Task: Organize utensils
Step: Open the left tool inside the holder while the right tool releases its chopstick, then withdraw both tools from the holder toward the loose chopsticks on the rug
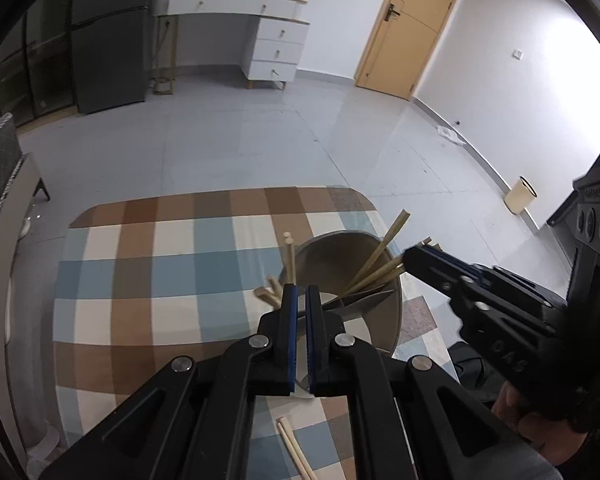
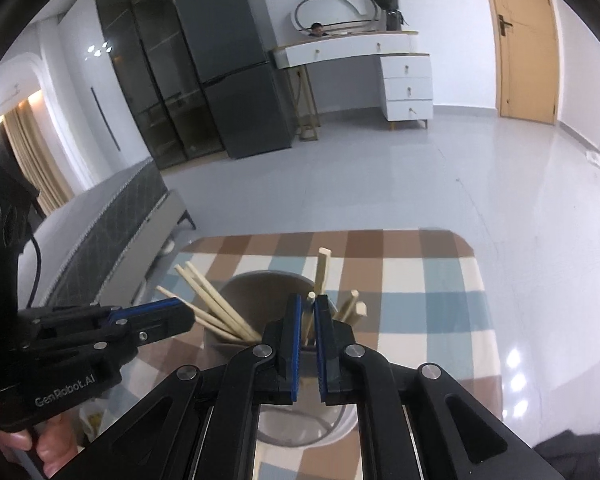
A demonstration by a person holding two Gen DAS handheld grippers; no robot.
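A round metal utensil holder (image 1: 380, 320) (image 2: 260, 280) stands on the checkered tablecloth (image 1: 148, 272). Several wooden chopsticks (image 1: 374, 264) (image 2: 216, 308) lean inside it. My left gripper (image 1: 301, 294) is nearly shut at the holder's near rim, with its fingers on either side of the rim; it also shows in the right wrist view (image 2: 184, 314). My right gripper (image 2: 307, 312) is shut on a chopstick (image 2: 310, 312) that stands in the holder. It shows in the left wrist view (image 1: 416, 258) at the holder's right rim. A loose pair of chopsticks (image 1: 294, 448) lies on the cloth near me.
The table's far edge (image 1: 220, 196) gives onto a grey tiled floor. A sofa (image 2: 112, 216) stands left of the table. A fridge (image 2: 236, 60), a white dresser (image 2: 380, 68), a door (image 1: 412, 28) and a small bin (image 1: 520, 196) are across the room.
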